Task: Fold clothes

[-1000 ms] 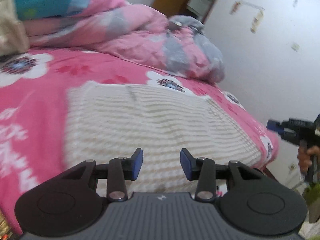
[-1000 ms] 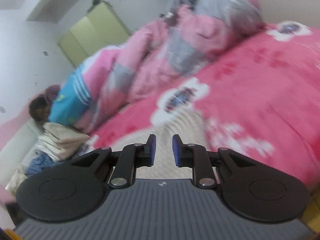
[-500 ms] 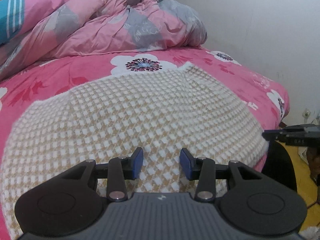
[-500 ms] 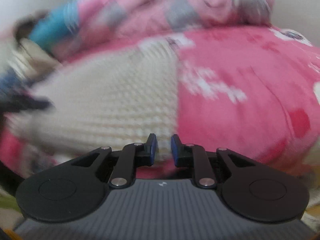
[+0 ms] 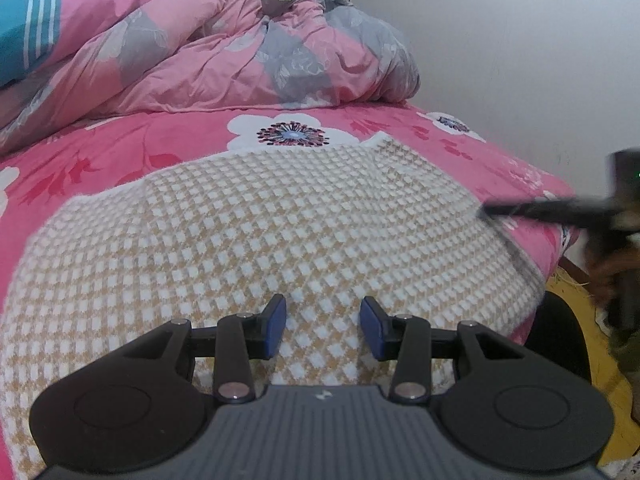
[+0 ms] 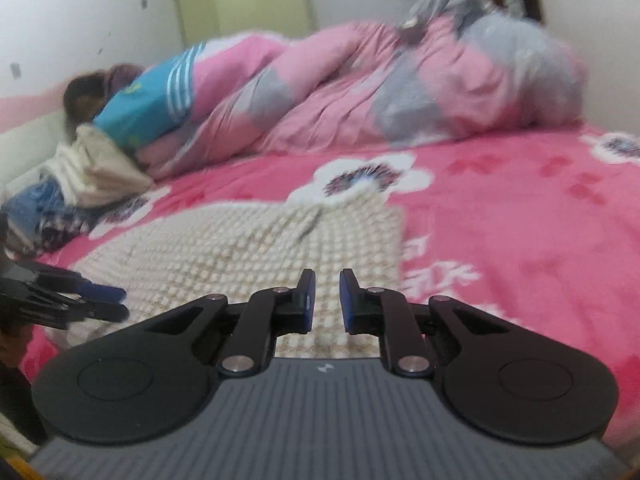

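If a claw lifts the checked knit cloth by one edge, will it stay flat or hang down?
Probably it hangs down: the checked knit cloth follows the curve of the bed with no stiff fold. Its thick waffle weave suggests some weight, so it may sag. The rough surface looks unlikely to slip from the pads.

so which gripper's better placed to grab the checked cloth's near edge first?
Probably right gripper: its closing jaws sit low over the checked cloth near its right edge. Left gripper hovers open over the cloth's middle.

place: home bedroom | evidence: bed (image 5: 160, 148) with pink floral sheet, rumpled quilt (image 5: 224, 52), wardrobe (image 6: 244, 12)
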### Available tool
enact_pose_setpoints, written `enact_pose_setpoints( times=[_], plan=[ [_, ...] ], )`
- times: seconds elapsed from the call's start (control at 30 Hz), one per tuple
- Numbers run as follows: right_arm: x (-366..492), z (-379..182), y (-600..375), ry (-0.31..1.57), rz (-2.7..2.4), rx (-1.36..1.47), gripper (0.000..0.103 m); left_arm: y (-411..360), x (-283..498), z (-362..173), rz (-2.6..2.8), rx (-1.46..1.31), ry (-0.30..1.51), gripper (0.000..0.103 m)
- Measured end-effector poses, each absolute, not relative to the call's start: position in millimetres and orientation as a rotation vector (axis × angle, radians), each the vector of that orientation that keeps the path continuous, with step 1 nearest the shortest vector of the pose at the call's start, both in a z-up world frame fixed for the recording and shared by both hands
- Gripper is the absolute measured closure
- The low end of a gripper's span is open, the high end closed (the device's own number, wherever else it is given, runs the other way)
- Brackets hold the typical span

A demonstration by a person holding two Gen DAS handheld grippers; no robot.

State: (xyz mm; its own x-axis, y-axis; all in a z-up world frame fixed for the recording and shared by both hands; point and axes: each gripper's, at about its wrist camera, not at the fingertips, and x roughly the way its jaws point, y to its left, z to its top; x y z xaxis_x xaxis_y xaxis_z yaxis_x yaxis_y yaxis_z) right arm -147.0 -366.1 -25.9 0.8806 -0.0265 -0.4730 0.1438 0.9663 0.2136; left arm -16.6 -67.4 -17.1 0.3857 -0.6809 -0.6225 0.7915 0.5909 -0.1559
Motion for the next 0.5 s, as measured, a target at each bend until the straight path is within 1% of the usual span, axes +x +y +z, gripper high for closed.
enact_pose_setpoints(
  times=[0.1, 0.17, 0.27, 0.33, 0.43, 0.5],
  plan=[
    [-121, -58, -380, 0.638, -0.164, 0.251, 0.093, -63, -17, -20, -0.954, 0.158, 0.689, 0.06],
    [-118, -41, -386, 0.645, -0.174, 0.292, 0.095, -60, -16, -22, -0.963, 0.141, 0.681, 0.06],
    [-108, -4, -378, 0.575, -0.191, 0.191, 0.095, -55, -15, -25, -0.971, 0.111, 0.678, 0.06],
    [-87, 8, -383, 0.535, -0.173, 0.188, 0.095, -53, -15, -26, -0.974, 0.095, 0.678, 0.06],
    [-44, 2, -398, 0.538, -0.152, 0.209, 0.095, -50, -15, -27, -0.985, 0.084, 0.673, 0.06],
    [-15, -19, -412, 0.606, -0.155, 0.231, 0.096, -47, -14, -29, -0.993, 0.07, 0.67, 0.06]
  ],
)
